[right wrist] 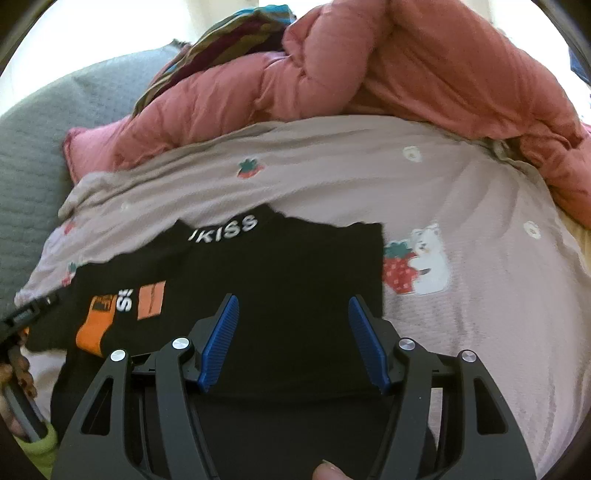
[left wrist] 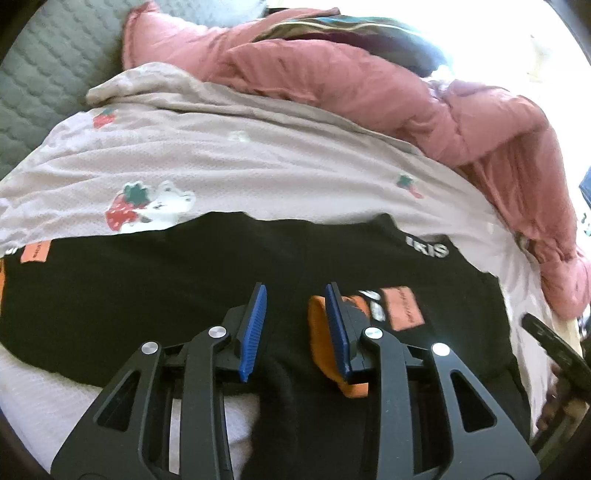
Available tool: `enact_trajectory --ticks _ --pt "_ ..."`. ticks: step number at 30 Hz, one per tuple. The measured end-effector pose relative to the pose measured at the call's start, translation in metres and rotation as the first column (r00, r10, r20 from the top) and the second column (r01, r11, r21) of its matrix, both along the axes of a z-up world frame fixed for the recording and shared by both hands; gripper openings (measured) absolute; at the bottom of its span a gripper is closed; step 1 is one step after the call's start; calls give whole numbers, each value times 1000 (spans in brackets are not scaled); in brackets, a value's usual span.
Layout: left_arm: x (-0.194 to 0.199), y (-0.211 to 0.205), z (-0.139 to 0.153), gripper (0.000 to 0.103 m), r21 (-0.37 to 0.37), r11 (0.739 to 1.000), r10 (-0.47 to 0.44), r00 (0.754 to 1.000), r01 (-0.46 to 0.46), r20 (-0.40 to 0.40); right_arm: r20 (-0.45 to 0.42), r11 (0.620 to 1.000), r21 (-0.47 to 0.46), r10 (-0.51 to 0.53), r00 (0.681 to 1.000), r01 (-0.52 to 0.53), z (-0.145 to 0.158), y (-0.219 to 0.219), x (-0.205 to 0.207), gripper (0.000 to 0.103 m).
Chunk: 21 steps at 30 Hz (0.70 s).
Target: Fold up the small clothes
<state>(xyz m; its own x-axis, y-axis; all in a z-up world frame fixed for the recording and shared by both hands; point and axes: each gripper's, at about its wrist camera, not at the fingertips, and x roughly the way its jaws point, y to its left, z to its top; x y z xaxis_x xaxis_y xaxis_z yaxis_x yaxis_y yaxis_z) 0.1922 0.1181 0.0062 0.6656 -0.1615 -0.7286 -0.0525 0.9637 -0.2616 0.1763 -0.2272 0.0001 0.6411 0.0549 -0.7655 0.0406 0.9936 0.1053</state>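
Black garment [left wrist: 184, 295] lies flat on strawberry-print sheet [left wrist: 258, 162] — pink quilt [left wrist: 369, 81] behind. Left hand-held gripper [left wrist: 295, 295] released, orange cuff [left wrist: 317, 332] beside one finger. Right hand-held gripper [right wrist: 293, 306] released above garment.

A pale pinkish sheet [left wrist: 258, 155] printed with strawberries and small white flowers covers the bed, lying in shallow wrinkles. On it is a larger print of a white bear hugging a strawberry [right wrist: 417, 267], and a small lone strawberry [right wrist: 249, 168] sits nearer the far edge. Along that far edge a puffy pink quilted duvet [left wrist: 369, 85] is heaped in thick folds, spilling down one side. Behind it, partly buried, lies a crumpled striped cloth [right wrist: 236, 33] in teal, maroon and olive. At the far corner a grey quilted pillow [left wrist: 48, 70] with a scalloped stitch pattern rests beside the heap, touching the sheet's bunched edge.
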Motion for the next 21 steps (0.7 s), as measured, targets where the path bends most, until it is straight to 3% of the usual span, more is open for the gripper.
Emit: enact_trajectory --ticks 6,8,12,15,18,21 --pt "-4 -51 -12 26 62 987 -147 988 149 -42 -52 997 -33 66 996 -68 -15 18 0 60" --pt "-1 -62 -28 27 94 981 -161 981 171 -104 -73 996 -36 78 994 -81 -20 21 0 61" --pt "3 -58 -54 34 94 984 -135 975 153 -174 -115 996 -43 75 991 -80 -33 19 -1 61" --pt "3 -55 -53 41 98 985 -124 977 142 -171 -150 997 -51 53 987 -61 -44 12 -1 61" --pt "3 -54 -55 42 93 986 -123 978 140 -171 -199 999 -29 31 980 -37 -60 4 2 61" --pt "1 -51 -52 43 81 987 -125 978 140 -167 -194 999 -25 29 981 -35 -60 4 1 61"
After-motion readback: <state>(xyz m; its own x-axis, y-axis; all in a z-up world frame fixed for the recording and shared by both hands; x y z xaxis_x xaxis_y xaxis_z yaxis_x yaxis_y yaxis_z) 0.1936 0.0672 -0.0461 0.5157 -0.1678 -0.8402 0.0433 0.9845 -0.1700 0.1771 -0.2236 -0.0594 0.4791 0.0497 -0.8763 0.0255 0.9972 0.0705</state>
